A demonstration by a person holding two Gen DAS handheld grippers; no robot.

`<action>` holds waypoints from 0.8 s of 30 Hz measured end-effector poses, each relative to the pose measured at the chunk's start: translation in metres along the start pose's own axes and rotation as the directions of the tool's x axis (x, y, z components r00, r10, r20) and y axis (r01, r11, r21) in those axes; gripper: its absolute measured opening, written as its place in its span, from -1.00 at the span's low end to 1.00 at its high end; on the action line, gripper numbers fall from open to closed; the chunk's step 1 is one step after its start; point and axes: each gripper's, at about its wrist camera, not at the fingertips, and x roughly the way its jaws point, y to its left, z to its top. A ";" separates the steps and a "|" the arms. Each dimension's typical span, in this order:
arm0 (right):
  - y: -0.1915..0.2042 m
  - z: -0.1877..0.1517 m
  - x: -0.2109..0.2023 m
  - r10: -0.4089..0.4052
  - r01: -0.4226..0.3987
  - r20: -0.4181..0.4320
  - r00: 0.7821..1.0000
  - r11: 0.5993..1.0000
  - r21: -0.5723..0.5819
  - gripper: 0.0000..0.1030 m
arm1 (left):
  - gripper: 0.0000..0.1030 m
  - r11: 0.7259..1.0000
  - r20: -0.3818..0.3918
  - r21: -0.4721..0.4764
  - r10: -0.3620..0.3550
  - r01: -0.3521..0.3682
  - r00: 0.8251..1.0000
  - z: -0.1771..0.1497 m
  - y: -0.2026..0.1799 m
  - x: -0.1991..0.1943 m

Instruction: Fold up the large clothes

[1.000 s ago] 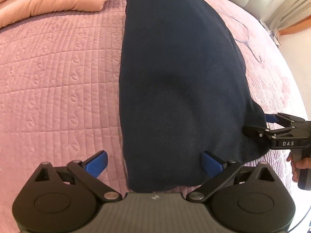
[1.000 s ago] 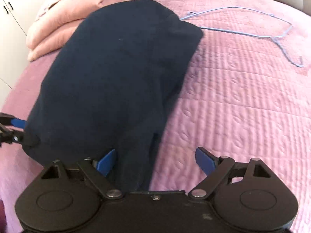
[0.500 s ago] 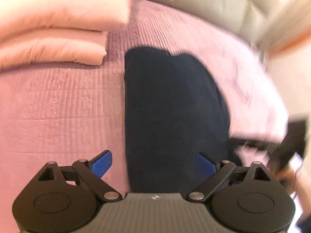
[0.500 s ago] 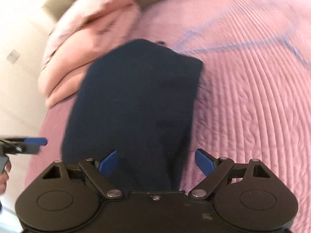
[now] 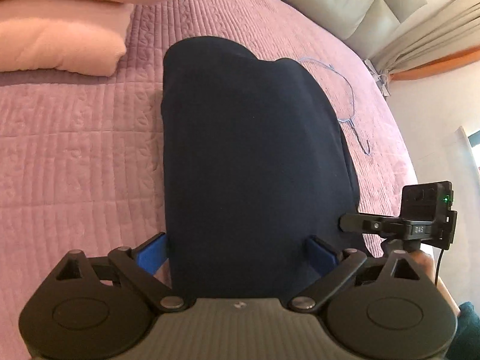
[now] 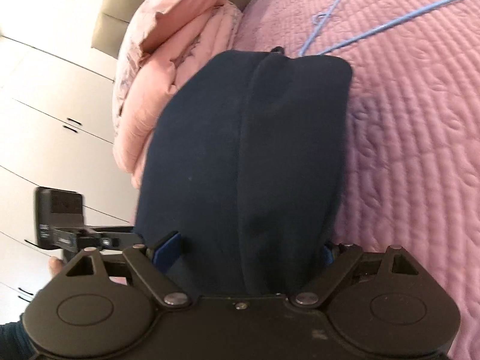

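A dark navy garment (image 5: 252, 156) lies folded in a long strip on the pink quilted bed (image 5: 75, 150). It also shows in the right wrist view (image 6: 243, 156), with a seam down its middle. My left gripper (image 5: 237, 250) is open, its blue pads either side of the garment's near end. My right gripper (image 6: 249, 250) is open too, straddling the same near end. The right gripper shows in the left wrist view (image 5: 399, 225), just right of the garment. The left gripper shows in the right wrist view (image 6: 87, 235), at the garment's left edge.
Folded pink bedding (image 5: 60, 33) lies at the far left of the bed. A thin blue wire hanger (image 5: 348, 96) lies on the quilt right of the garment. A beige headboard (image 5: 345, 6) is beyond. White cupboards (image 6: 45, 120) stand left of the bed.
Both grippers have pulled back and up from the garment's near end and stay open. The garment's near corners lie flat now, and both views have swung to look along the strip.
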 end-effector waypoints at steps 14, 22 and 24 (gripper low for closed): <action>-0.013 0.005 -0.008 0.114 -0.114 -0.063 0.991 0.993 0.001 0.98 | 1.00 0.990 0.029 -0.076 -0.116 0.118 0.993 0.008 0.016 0.042; -0.004 0.000 0.004 -0.004 0.002 0.044 0.999 0.999 0.048 0.36 | 0.92 0.997 0.074 -0.044 -0.064 0.068 0.995 0.004 0.001 0.049; -0.002 -0.009 0.005 -0.035 0.027 0.098 0.995 0.996 0.087 0.22 | 0.85 1.000 0.090 -0.010 -0.010 0.011 0.996 0.000 -0.009 0.048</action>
